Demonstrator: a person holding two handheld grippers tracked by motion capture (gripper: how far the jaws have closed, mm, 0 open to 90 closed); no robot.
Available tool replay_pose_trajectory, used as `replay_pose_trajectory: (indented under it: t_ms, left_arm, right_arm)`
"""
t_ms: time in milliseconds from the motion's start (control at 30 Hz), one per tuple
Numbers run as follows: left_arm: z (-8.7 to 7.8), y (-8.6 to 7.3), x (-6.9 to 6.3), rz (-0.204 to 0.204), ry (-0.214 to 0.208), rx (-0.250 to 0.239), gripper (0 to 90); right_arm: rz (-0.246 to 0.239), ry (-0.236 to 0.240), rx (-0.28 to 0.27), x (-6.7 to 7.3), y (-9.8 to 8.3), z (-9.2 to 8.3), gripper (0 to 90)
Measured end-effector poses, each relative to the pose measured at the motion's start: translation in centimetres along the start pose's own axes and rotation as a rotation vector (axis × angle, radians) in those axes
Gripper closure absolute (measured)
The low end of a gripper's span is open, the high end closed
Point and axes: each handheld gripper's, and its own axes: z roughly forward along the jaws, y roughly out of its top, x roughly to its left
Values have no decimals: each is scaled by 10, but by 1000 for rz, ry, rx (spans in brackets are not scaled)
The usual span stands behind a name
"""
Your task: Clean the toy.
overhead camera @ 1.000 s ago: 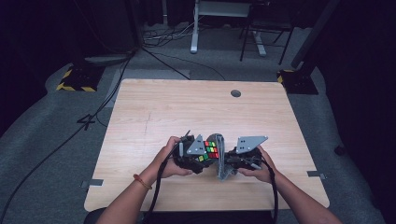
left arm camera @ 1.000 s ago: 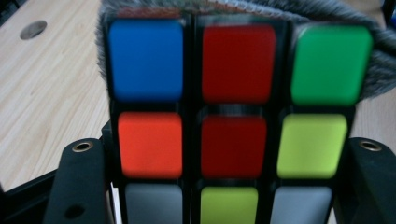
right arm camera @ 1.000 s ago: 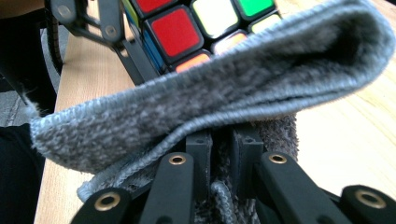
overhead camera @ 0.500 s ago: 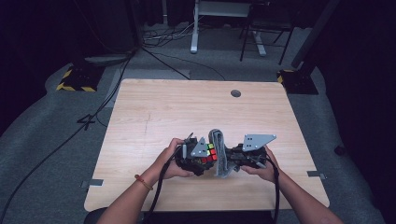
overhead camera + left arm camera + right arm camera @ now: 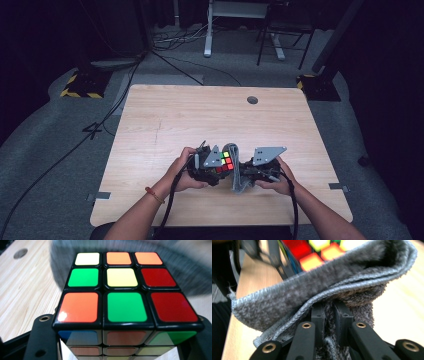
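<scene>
On the left I'm clamping the puzzle cube [image 5: 126, 297] in my left gripper [image 5: 202, 167], jaws pinching its sides, holding it just above the near part of the table [image 5: 190, 120]. To its right, my right gripper [image 5: 260, 172] is squeezing a folded grey cloth [image 5: 324, 287] and pressing it against the cube's side. Looks like the wiping step, so next I'm probably rubbing across that face, keeping the cube steady.

Cube [image 5: 226, 162] left, cloth [image 5: 237, 175] just right — both near the table's [image 5: 165, 120] front edge.
</scene>
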Motion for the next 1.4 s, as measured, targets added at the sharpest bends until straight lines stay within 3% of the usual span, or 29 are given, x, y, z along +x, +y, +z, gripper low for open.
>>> replay_pose_trajectory:
  t_ms: [100,167,267,467,600,700,833,900,1000,1067,1133,1200,1300,1400]
  left_arm:
    - [3,0,-1,-7,-10,9,332]
    - [4,2,-4,8,-26,5,332]
    - [2,6,-8,8,-53,-38,334]
    - [-7,10,-6,-2,-39,-88,334]
    - [-4,5,0,-18,-29,-42,332]
    - [2,3,1,-27,-17,1,322]
    - [5,3,-2,-21,-13,9,322]
    - [8,3,-2,-44,-30,17,306]
    - [19,3,-9,9,-24,85,328]
    - [24,5,-15,51,-49,97,334]
    - [27,7,-17,60,-31,107,335]
    - [25,6,-14,41,-35,88,335]
    - [16,7,-9,9,-46,22,335]
    - [10,7,-7,0,-26,6,336]
  right_arm:
    - [17,-14,-62,-2,3,-10,806]
    - [27,-28,-75,-3,3,-12,805]
    - [35,-41,-50,-5,1,-9,806]
    - [29,-13,21,-3,-2,3,806]
    - [12,-4,22,0,0,2,806]
    - [-3,-13,-9,1,3,-5,805]
    - [11,-8,-39,-2,2,-12,805]
    - [9,-4,-39,-3,1,-11,805]
    - [2,29,-86,-1,3,-12,805]
    - [-19,38,-62,4,7,-10,806]
    - [-32,26,-27,8,7,-6,806]
    - [-21,19,-27,5,6,-7,807]
    - [9,2,-18,-1,3,-9,807]
    - [16,-28,18,-6,-2,-5,807]
